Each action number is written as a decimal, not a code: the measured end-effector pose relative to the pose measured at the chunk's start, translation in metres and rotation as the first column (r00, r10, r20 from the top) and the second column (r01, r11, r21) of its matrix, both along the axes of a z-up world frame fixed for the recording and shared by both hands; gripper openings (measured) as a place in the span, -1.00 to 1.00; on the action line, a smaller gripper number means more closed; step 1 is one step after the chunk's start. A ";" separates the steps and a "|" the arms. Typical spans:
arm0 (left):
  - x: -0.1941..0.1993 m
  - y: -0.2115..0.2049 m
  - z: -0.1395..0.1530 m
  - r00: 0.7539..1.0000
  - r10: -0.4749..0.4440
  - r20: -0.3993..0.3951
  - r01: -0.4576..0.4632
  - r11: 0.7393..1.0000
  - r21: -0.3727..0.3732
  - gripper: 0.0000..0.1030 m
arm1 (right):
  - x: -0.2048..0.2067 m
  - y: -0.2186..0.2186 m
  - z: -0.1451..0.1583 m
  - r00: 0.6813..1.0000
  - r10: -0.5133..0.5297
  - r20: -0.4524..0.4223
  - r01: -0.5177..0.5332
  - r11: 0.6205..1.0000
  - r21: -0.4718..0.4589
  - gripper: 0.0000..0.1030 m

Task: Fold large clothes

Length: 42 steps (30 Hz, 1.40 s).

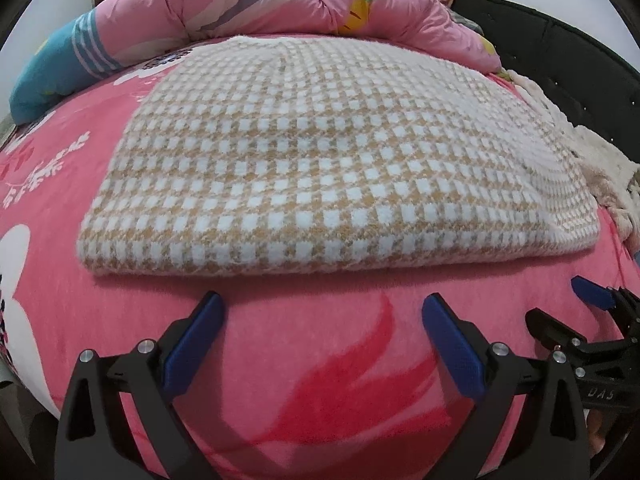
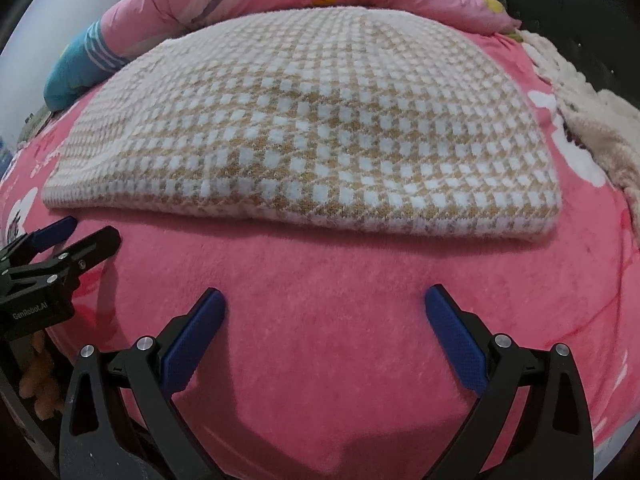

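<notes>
Just beyond both claws, folded checked sweater point(image 1: 312, 168) on pink bedspread point(image 1: 320, 360), left claw point(image 1: 322, 308) and right claw point(image 2: 324, 304) spread apart, empty

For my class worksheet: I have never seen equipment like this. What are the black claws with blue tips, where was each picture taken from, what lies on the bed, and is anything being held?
There is no robot here. A person holds a hand tool in each hand, and each tool has two black fingers with blue pads and a wide-angle camera looking along them.

One picture comes from the left gripper, with the right tool poking in at its lower right edge. The other comes from the right gripper, with the left tool showing at its left edge.

On the pink bedsheet lies a folded tan-and-white checked knit garment. Behind it are a bunched pink quilt and a teal striped cushion; fluffy cream fabric lies to the right.

Nothing is held: both pairs of fingers stand wide open over bare sheet, short of the garment's near edge.
</notes>
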State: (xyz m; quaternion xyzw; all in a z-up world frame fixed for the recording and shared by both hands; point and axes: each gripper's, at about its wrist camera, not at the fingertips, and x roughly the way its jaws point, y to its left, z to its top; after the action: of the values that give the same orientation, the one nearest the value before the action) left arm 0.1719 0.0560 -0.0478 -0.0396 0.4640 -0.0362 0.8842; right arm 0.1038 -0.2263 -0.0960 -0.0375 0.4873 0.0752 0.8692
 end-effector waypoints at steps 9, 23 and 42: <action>-0.016 0.008 0.021 0.997 0.074 0.009 -0.075 0.997 0.032 0.90 | -0.020 0.001 0.022 1.000 -0.001 0.023 0.001 1.000 0.007 0.85; -0.057 0.024 0.068 0.983 0.178 0.048 -0.177 0.984 -0.021 0.90 | -0.044 0.017 0.053 0.997 0.044 0.064 -0.049 0.997 0.064 0.85; -0.067 0.011 0.080 0.985 0.149 0.082 -0.151 0.989 0.012 0.90 | -0.059 0.017 0.074 0.994 0.022 0.107 -0.034 0.993 0.110 0.85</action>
State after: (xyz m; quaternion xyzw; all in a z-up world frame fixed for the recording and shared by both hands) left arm 0.1050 0.0667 0.0317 -0.0649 0.4240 0.0331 0.9027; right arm 0.0449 -0.2089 -0.0215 0.0005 0.4350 0.1125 0.8934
